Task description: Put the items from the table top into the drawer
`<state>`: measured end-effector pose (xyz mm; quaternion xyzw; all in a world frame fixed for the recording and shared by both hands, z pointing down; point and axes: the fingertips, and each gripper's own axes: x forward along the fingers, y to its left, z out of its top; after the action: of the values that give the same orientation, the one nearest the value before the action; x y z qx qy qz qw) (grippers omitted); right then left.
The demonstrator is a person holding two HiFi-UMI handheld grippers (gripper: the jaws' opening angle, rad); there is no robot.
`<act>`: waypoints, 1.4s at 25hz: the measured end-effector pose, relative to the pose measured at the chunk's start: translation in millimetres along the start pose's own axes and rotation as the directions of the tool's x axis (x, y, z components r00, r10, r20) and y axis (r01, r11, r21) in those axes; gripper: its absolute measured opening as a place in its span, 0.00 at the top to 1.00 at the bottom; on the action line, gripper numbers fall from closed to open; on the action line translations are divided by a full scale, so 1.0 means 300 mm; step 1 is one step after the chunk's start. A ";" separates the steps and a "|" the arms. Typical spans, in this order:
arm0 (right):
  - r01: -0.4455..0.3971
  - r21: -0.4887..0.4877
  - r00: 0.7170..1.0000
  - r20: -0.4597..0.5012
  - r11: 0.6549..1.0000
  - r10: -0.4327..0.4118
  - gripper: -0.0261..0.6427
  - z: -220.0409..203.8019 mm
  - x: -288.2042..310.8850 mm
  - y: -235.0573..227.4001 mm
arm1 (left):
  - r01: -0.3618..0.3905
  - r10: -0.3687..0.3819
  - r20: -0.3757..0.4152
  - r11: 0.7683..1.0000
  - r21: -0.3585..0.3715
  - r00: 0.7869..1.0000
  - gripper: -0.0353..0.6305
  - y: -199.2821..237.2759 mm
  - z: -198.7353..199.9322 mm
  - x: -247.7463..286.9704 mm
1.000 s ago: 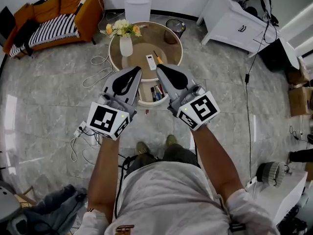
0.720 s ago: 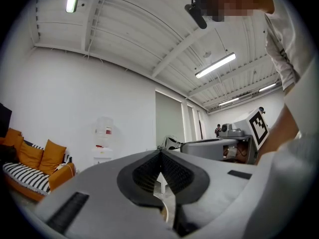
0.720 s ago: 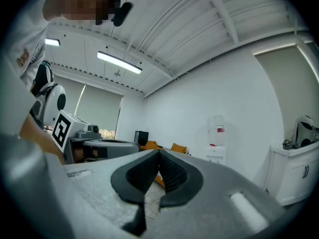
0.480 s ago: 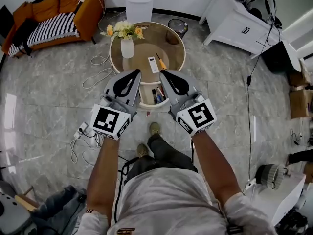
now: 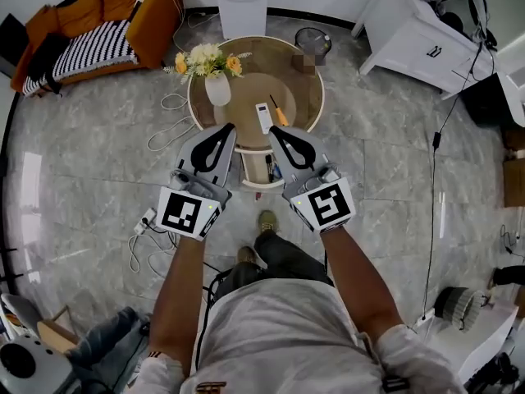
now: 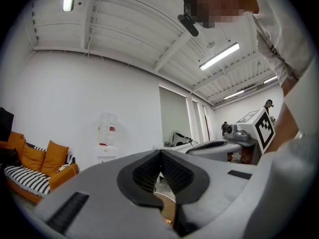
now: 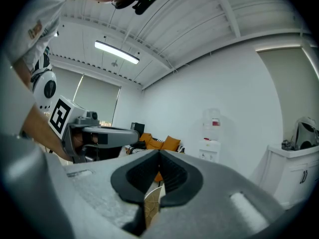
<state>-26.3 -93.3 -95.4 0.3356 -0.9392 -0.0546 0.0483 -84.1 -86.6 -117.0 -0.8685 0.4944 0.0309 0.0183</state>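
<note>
1. A round wooden table (image 5: 305, 89) is seen on a grey tiled floor (image 5: 90, 154). An orange sofa (image 5: 123, 6), a white water dispenser (image 5: 244, 6) and a white cabinet (image 5: 410, 31) are ranged behind it, and cables (image 5: 168, 125) lie loose beside it.
2. A vase of flowers (image 5: 217, 89), a white remote (image 5: 263, 116) and an orange-handled tool (image 5: 279, 111) are set on the tabletop. The remote and the tool lie side by side near the front edge.
3. The drawer (image 5: 258, 185) is pulled open at the table's near side, between the two grippers. Small items are seen inside it.
4. The left gripper (image 5: 228, 127) is held level at arm's length and pointed at the table. Its jaws are pressed together with nothing between them.
5. The right gripper (image 5: 273, 130) is held likewise at the drawer's other side. Its jaws are closed too, and nothing is gripped.
</note>
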 end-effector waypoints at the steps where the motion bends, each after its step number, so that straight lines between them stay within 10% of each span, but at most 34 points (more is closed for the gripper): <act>1: -0.002 -0.005 1.000 -0.002 1.000 0.002 0.96 -0.007 0.016 -0.018 | -0.005 0.005 -0.005 1.000 0.004 1.000 0.95 0.008 -0.010 0.024; 18: 0.027 0.037 0.991 -0.131 0.999 -0.022 0.96 -0.262 0.218 -0.156 | -0.074 0.074 -0.086 0.997 0.003 0.994 0.95 0.161 -0.259 0.206; 35: 0.141 0.041 0.956 -0.266 0.989 -0.126 0.95 -0.626 0.417 -0.207 | 0.023 -0.033 -0.191 0.998 -0.054 0.981 0.95 0.290 -0.662 0.299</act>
<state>-59.9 -233.8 89.0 0.4037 -0.9009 0.0151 0.1585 -106.1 -220.2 74.6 -0.8744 0.4808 -0.0402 -0.0515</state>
